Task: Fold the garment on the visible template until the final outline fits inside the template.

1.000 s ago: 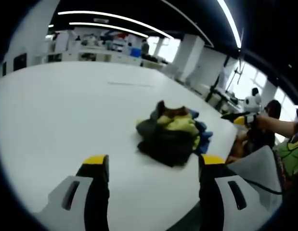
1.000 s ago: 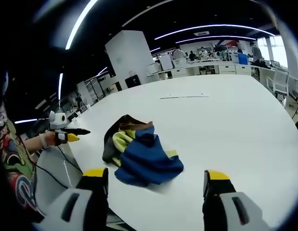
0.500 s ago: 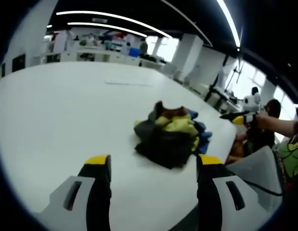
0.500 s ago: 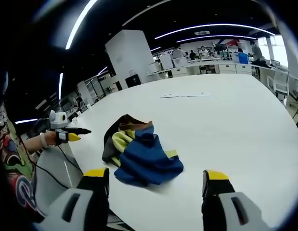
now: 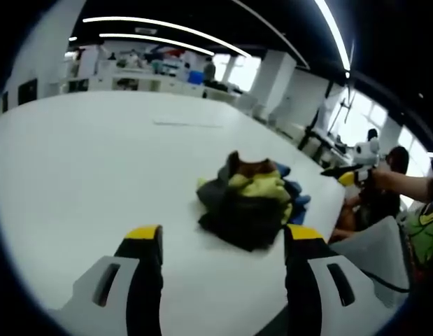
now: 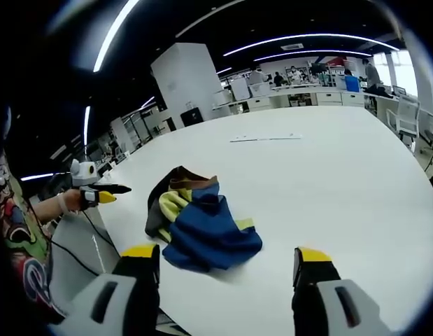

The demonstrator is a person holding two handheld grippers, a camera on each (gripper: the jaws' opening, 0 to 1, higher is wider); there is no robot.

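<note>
Landmark: the crumpled garment (image 5: 247,203) (image 6: 199,224); every place below is given from it.
Garment: it lies in a loose heap on the white table (image 5: 97,161) (image 6: 342,182), near the table edge on the person's side. In the left gripper view it looks mostly black and yellow, with a brown part at the far end. In the right gripper view a blue part covers the near side, with yellow, black and brown beyond it.
Left gripper (image 5: 224,236): it hangs above the table on the near side of the garment. Its two jaws with yellow tips stand wide apart and nothing is between them. It does not touch the garment.
Right gripper (image 6: 228,253): it is also on the near side of the garment, above the table. The jaws are spread wide and they hold nothing. The left jaw tip is just beside the blue edge; I cannot tell if it touches.
Line on the table (image 5: 188,124) (image 6: 265,138): a thin pale strip, well beyond the garment.
Person: a forearm (image 5: 405,183) is to the right of the garment in the left gripper view.
Background: desks and long ceiling lights (image 5: 167,28), far behind the garment.
</note>
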